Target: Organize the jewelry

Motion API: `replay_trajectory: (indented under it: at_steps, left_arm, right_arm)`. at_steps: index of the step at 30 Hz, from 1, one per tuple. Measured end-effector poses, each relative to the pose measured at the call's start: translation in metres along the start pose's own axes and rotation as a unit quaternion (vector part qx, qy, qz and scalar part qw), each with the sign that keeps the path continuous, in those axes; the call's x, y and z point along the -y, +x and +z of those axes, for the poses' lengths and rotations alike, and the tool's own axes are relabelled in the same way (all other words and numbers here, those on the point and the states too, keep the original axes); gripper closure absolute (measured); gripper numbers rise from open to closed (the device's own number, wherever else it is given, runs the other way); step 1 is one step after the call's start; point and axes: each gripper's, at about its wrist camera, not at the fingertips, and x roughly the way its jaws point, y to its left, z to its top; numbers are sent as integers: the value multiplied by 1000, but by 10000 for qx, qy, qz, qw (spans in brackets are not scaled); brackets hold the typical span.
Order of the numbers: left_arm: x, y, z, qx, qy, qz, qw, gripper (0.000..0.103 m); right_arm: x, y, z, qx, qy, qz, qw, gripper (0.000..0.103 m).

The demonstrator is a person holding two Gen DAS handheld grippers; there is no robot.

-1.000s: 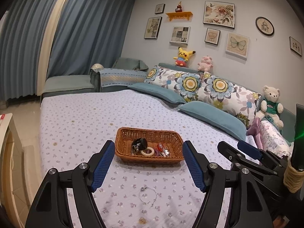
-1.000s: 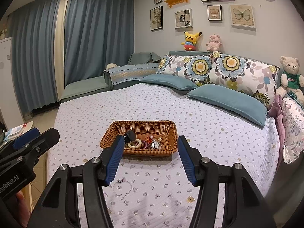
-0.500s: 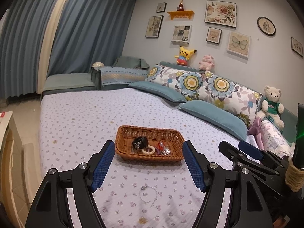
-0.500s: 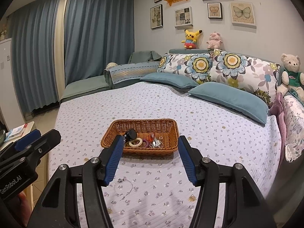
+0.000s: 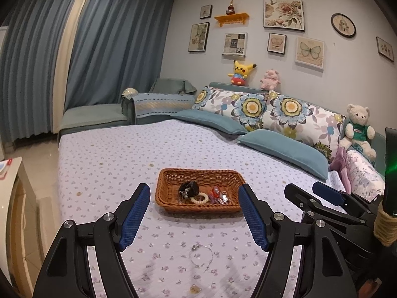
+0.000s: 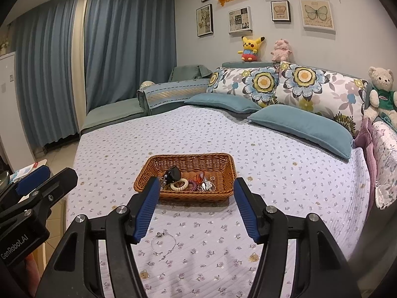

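A wicker basket (image 5: 171, 176) (image 6: 223, 171) sits on the bed and holds several pieces: a black item (image 5: 189, 188), a cream beaded bracelet (image 5: 199, 199) (image 6: 179, 184) and small red and silver pieces (image 5: 218, 195). A thin silver chain bracelet (image 5: 201, 257) (image 6: 162, 243) lies loose on the bedspread in front of the basket. My left gripper (image 5: 193, 219) is open and empty, above the chain. My right gripper (image 6: 196, 209) is open and empty, just right of the chain; it also shows at the right of the left wrist view (image 5: 322, 198).
The floral bedspread (image 5: 111, 164) covers a wide bed. Blue pillows (image 5: 282, 149) and flowered cushions (image 5: 250, 104) line the far side, with a teddy bear (image 5: 358, 129) at right. A white bedside table (image 5: 10, 173) stands at left. Curtains hang behind.
Both grippers have risen and drawn back slightly; the basket and chain sit a little lower and farther in view. Nothing was picked up.
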Motion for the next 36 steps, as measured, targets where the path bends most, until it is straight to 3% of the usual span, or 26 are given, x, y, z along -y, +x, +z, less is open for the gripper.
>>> replay_trajectory:
  at_steps: [9,25,36]
  left_arm:
    - [-2,-2,0,39,10,190,9998,29]
    - [-3,4,-4,-84,-34,131,9999,28]
    - [-11,17,-11,-201,-117,395,9989,28]
  right_arm:
    - [0,1,-1,-16,2,-8,10000,39]
    - [-1,9,-8,-135,10,-19,9999,39]
    - [-1,19,-12,-262,19,-15,9997,39]
